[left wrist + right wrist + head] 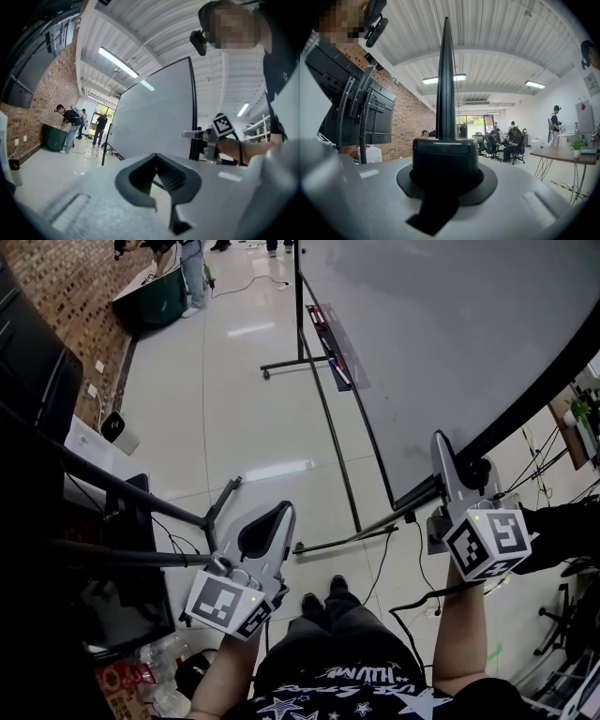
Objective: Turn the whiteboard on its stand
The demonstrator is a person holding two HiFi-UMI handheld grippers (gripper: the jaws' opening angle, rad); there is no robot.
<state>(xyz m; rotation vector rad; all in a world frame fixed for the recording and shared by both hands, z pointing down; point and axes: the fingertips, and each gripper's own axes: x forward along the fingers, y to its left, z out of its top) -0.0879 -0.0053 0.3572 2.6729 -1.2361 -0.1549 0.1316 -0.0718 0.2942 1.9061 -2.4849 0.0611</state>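
Clamping whiteboard knob (pixel 479 471), right gripper (pixel 448 457) raised; left gripper (pixel 277 514) lower, empty

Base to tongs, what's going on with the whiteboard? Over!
Right tongs shut on the black knob at the edge of the whiteboard. Left tongs shut, empty, off the board. People far back by the brick wall.

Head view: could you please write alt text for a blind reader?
The right claw grips a black knob at the whiteboard's edge. The left claw holds nothing above the floor, beside the stand.
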